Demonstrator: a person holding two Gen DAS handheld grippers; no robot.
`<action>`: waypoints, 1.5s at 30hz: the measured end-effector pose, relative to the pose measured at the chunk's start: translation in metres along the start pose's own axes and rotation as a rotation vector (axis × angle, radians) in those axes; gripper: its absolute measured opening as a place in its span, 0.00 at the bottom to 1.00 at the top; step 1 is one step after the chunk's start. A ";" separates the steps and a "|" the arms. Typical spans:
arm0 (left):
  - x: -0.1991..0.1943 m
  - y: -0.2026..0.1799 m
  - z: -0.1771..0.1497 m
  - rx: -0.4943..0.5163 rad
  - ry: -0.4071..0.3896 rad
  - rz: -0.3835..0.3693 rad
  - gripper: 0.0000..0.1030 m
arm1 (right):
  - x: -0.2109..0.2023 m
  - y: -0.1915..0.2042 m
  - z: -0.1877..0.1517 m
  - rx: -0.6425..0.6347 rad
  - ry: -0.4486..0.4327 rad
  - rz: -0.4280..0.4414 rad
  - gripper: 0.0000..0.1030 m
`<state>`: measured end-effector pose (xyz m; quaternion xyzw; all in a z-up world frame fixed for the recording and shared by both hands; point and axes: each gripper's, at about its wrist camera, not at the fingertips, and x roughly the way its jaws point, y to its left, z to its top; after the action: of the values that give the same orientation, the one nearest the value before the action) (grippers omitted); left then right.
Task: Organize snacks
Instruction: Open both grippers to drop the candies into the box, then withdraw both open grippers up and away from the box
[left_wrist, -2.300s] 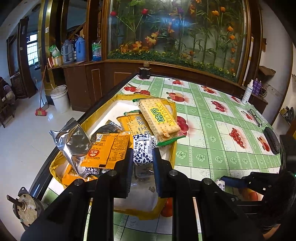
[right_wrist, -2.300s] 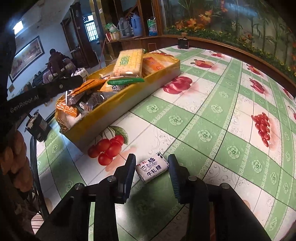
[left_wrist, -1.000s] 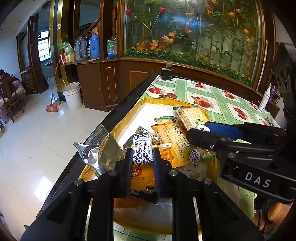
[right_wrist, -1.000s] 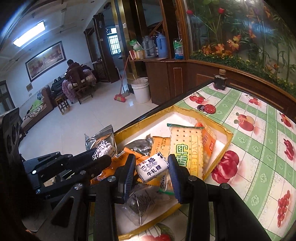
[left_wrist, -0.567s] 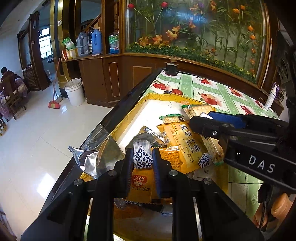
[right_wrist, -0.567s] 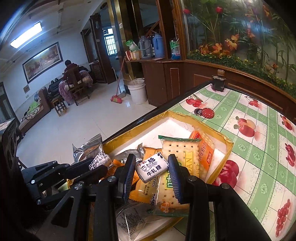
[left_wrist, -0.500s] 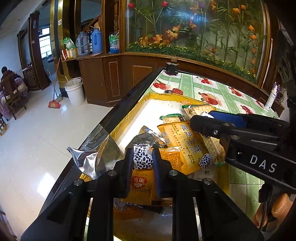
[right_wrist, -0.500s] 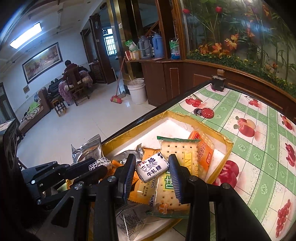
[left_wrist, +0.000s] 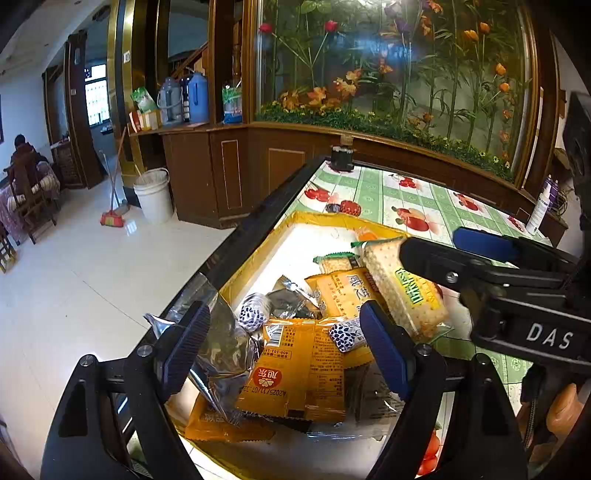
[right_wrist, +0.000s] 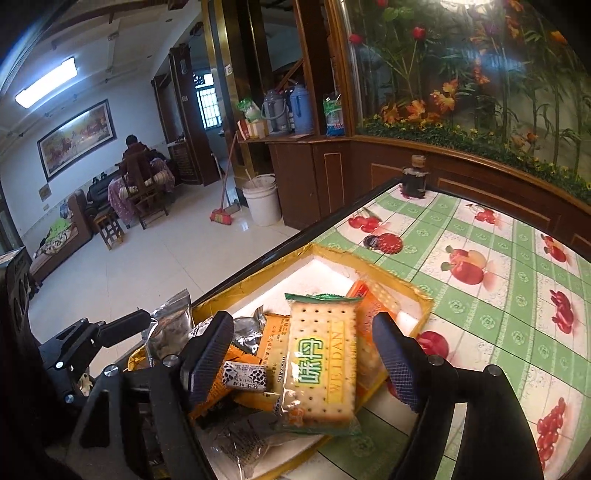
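Note:
A yellow-rimmed snack box (left_wrist: 258, 251) (right_wrist: 424, 299) on the table holds several packets. My left gripper (left_wrist: 284, 347) is open and empty above its near end. Two blue-and-white candies lie in the box, one by the foil wrappers (left_wrist: 253, 315) and one on the orange packet (left_wrist: 345, 334). My right gripper (right_wrist: 306, 358) is open and empty over the box, above a green-edged cracker pack (right_wrist: 319, 365) (left_wrist: 402, 291). One candy (right_wrist: 245, 376) lies by its left finger. The right gripper's fingers (left_wrist: 461, 266) reach in from the right in the left wrist view.
The table has a green check cloth with fruit prints (right_wrist: 498, 280). A silver foil bag (left_wrist: 207, 325) hangs over the box's left edge, at the table edge above the tiled floor. A dark jar (right_wrist: 413, 181) stands at the far table end. A wooden flower-glass partition stands behind.
Both grippers have opened. The candy each one held has dropped into the box among the packets. Both grippers stay above the box.

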<state>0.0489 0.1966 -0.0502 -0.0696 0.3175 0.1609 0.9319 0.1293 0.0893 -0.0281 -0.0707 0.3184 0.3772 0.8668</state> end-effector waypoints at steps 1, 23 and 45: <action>-0.003 -0.001 0.001 0.001 -0.001 -0.001 0.81 | -0.006 -0.003 -0.001 0.009 -0.008 -0.001 0.77; -0.097 -0.034 -0.008 -0.012 -0.081 0.041 0.82 | -0.143 -0.047 -0.083 0.164 -0.112 -0.028 0.85; -0.167 -0.051 -0.055 0.100 -0.163 0.060 1.00 | -0.142 -0.009 -0.102 -0.030 -0.028 0.099 0.85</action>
<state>-0.0890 0.0931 0.0106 -0.0003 0.2501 0.1778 0.9518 0.0119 -0.0411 -0.0237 -0.0625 0.3038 0.4253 0.8502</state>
